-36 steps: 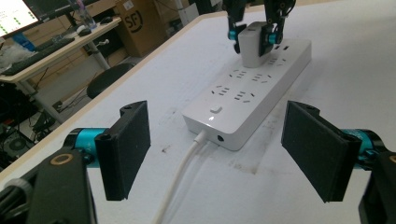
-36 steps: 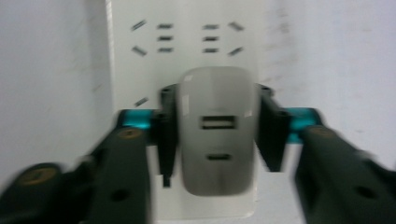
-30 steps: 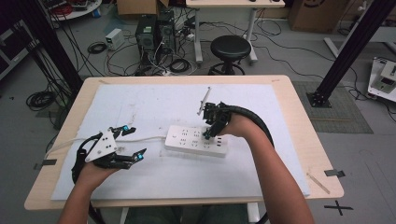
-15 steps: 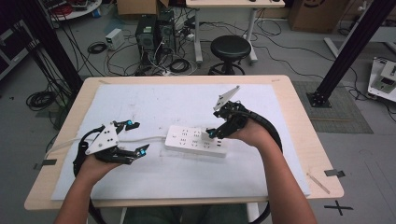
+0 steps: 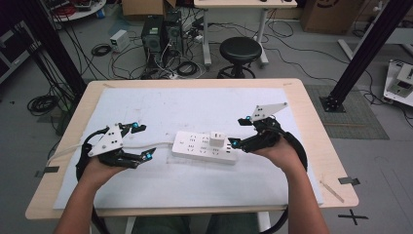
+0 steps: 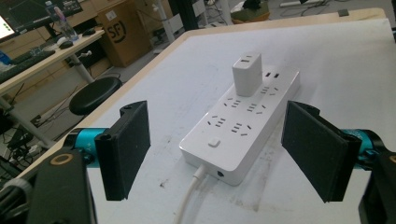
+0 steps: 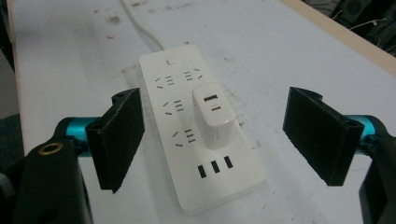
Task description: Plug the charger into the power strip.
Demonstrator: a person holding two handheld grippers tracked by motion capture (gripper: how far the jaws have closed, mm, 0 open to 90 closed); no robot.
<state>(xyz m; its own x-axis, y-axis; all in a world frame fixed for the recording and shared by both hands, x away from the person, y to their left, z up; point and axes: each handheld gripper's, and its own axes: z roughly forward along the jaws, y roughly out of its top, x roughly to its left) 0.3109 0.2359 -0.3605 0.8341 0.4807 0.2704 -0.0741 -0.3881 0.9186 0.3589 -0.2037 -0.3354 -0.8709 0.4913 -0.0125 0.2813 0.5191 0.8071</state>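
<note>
- Two grippers flank a white power strip (image 5: 204, 147) lying mid-desk (image 5: 311, 122) on the white mat (image 5: 195, 105).
- A white charger (image 5: 216, 139) stands plugged into the strip.
- Right gripper (image 5: 239, 130): jaws released, just been opening, nothing between them, near the strip's end.
- Left gripper (image 5: 141, 142): jaws spread, empty, facing the cord (image 6: 189, 200) end.

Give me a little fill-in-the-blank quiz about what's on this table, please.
1. The white charger is plugged into the power ____.
2. The right tongs stand ____, with nothing between the pads.
3. The strip's cable is ____ in colour.
4. Beyond the table stands a round black ____.

Missing words: strip; open; white; stool
</note>
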